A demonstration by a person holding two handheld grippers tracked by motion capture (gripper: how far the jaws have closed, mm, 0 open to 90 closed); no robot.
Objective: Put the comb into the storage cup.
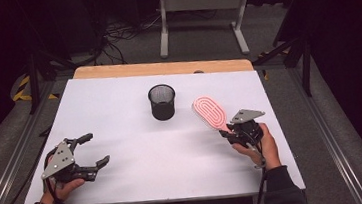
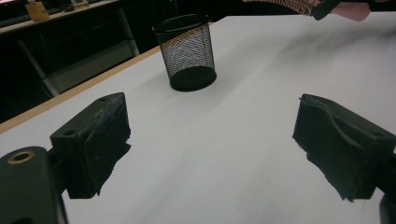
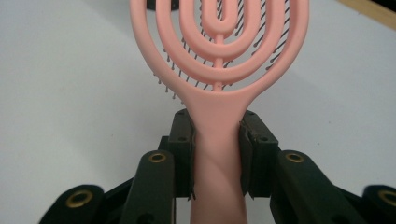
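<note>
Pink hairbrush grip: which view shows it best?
The right gripper view: the right gripper clamps the pink hairbrush by its handle. The high view shows it smaller; the left gripper view catches just an edge.

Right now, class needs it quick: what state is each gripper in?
Left gripper: open, nothing between its jaws.
Right gripper: closed on the handle of the pink hairbrush.

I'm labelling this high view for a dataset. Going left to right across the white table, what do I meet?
Left claw, open with nothing between its jaws → black mesh cup → pink hairbrush → right claw, shut on the brush's handle.
</note>
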